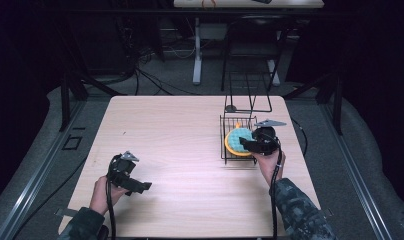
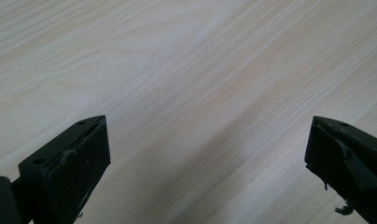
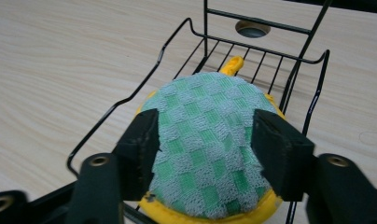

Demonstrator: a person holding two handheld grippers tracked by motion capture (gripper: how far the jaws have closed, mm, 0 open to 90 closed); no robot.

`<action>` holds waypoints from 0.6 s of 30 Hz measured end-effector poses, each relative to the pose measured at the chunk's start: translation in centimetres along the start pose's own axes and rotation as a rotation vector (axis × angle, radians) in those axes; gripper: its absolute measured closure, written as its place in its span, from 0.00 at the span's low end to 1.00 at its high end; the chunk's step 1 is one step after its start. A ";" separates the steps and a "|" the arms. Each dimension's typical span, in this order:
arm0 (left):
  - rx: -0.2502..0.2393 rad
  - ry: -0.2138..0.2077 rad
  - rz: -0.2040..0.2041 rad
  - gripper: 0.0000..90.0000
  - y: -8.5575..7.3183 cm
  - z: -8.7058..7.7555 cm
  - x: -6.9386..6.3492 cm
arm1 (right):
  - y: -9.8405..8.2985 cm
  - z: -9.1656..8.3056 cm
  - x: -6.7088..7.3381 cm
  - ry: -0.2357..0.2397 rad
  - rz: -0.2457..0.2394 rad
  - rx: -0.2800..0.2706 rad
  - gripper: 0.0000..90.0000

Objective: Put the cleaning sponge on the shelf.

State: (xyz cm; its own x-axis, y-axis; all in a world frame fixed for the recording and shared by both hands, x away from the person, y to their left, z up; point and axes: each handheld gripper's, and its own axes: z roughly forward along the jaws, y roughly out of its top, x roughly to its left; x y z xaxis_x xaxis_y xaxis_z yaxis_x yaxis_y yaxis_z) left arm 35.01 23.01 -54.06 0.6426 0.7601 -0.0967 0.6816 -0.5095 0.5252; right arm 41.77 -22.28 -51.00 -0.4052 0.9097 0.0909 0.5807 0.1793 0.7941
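High view: your right gripper (image 1: 246, 144) sits over the round pad (image 1: 237, 140) lying in the wire rack (image 1: 224, 150); left gripper (image 1: 142, 186) hovers over bare table (image 1: 180, 150). Left gripper view: jaws wide, nothing between. Right gripper view: jaws half-spread either side of the pad (image 3: 207, 140); can't tell if they touch.

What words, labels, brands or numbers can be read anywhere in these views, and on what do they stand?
None: no readable text on the round green-checked pad with the yellow rim, the black wire rack, the wooden table, the left gripper or the right gripper. Items on the far table are too small to read.
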 end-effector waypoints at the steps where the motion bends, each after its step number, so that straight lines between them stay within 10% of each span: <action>1: 0.002 -0.001 0.000 0.00 0.0 0.0 0.0 | 0.1 -0.3 0.1 0.004 0.000 0.000 0.40; 18: 0.005 -0.007 0.010 0.00 0.3 0.2 -0.1 | 0.3 -6.8 0.7 0.059 -0.061 0.028 0.08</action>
State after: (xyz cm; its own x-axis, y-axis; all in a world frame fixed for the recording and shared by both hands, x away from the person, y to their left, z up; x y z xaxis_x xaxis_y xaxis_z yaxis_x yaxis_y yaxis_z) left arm 35.21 22.70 -54.09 0.6518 0.7521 -0.0975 0.6768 -0.5188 0.5223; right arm 36.80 -24.12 -46.63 -0.4807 0.8733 0.0791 0.5732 0.2447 0.7820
